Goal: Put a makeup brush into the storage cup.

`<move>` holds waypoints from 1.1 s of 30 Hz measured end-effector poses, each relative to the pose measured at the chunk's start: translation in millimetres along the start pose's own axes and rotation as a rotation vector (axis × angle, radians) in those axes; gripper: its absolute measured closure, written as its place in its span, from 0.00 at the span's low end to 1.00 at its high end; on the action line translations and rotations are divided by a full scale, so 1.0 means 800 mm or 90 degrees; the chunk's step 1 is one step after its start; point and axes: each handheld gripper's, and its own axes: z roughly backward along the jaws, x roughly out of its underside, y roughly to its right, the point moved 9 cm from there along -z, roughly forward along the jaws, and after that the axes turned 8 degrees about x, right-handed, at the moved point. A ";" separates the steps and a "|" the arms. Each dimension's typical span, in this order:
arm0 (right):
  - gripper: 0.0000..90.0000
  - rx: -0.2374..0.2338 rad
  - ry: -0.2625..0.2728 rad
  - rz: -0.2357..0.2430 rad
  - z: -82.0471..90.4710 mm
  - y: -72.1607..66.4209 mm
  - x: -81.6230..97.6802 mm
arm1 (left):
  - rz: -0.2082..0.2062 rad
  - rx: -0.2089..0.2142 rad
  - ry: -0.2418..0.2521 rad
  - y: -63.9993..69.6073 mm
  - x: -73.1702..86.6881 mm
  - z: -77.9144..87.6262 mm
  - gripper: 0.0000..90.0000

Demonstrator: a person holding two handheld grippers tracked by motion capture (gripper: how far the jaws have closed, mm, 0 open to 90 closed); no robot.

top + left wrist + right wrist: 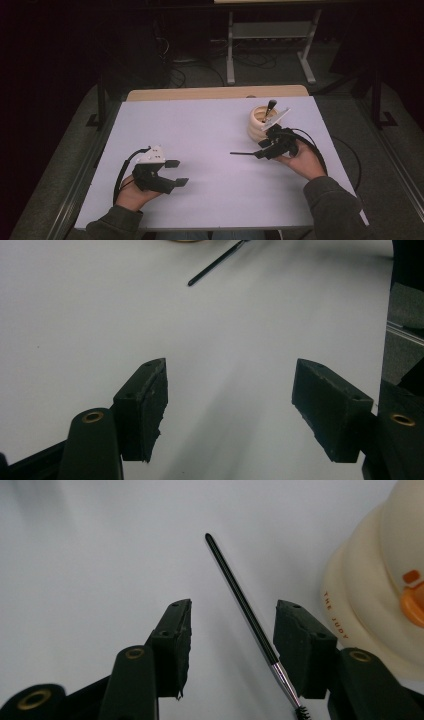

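**Brush between the right jaws, not yet pinched**

Brush (243, 600) lies flat on the white table (200, 135), its thin black handle running between the two black jaws of the right gripper (232, 630). Those jaws stand about half open with bare table showing on both sides of the handle; the handle passes closer to the right-hand pad, and from the right gripper view I cannot tell for certain whether it grazes that pad, though it looks just clear. Nothing is clamped. The metal ferrule and a small dark bristle tip sit low in that view, near the gripper's body, while the handle's pointed end reaches away across the table.

In the high view the right gripper (265, 150) is low over the table at the right, held in the person's right hand (300, 160), with the brush (245, 153) pointing out to the left. Just beyond it, on the far right, stands a cream ribbed holder (260, 125) with another dark-handled brush upright in it; the same holder (380, 590) shows orange markings at close range.

The left gripper (175, 172) rests at the near left, well apart from the brush, its jaws spread wide and holding nothing (230, 405). The left hand (132, 192) grips it from below.
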 end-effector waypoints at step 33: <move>0.89 0.006 -0.057 0.092 -0.053 0.021 0.020 | 0.003 0.011 -0.015 0.001 0.004 -0.010 0.33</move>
